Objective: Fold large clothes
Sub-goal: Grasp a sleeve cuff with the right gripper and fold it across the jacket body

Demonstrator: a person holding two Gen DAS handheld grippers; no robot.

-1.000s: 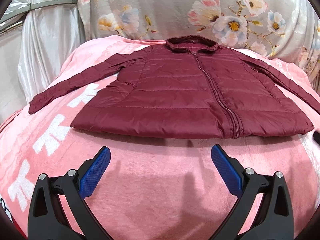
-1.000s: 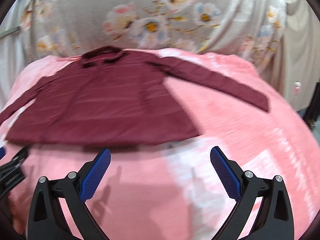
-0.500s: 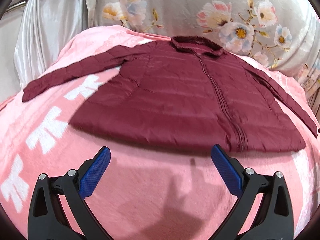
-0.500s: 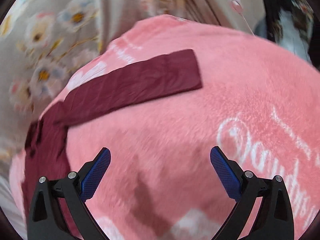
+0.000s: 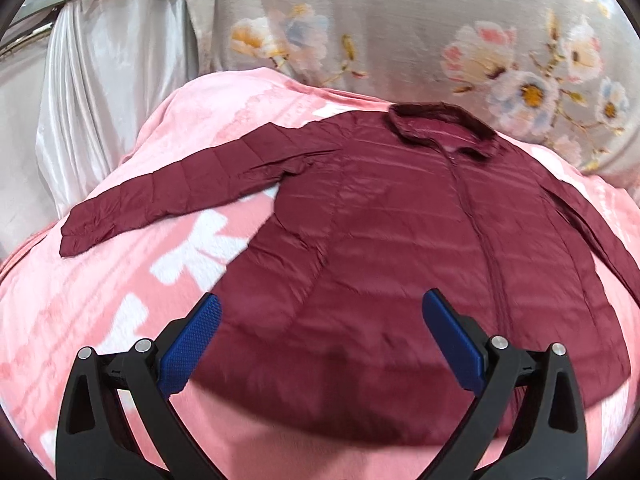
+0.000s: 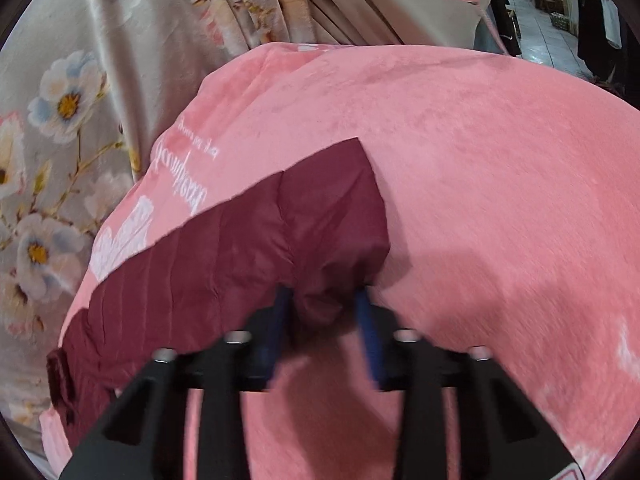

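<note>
Pink plush blanket w/ white lettering [image 5: 120,280] covering the whole bed, edge to edge. Behind its far edge: grey floral curtain [image 5: 400,32]; shiny silver-white drape [image 5: 100,100] off far-left corner.

Maroon quilted puffer jacket [image 5: 380,240] spread flat, front up, zip closed, roughly mid-bed; collar toward far edge, hem toward near edge. One sleeve, the jacket's long maroon sleeve [image 5: 172,196], angled out toward bed's left edge, cuff lying flat on blanket. Other sleeve running toward right edge, only partly in left wrist view.

Left gripper, black frame w/ blue textured pads [image 5: 320,340]: jaws wide apart, nothing between them, hovering above jacket's hem area, not touching fabric as far as visible.

Right gripper, same build [image 6: 324,320], blurred: jaws closing, pads narrow, bunched cuff end of jacket's right sleeve [image 6: 280,240] pinched between them; fabric puckered at the pinch. Rest of that sleeve lying on blanket, running back toward jacket body at lower left of right wrist view. Blanket beyond cuff bare out to right edge.
</note>
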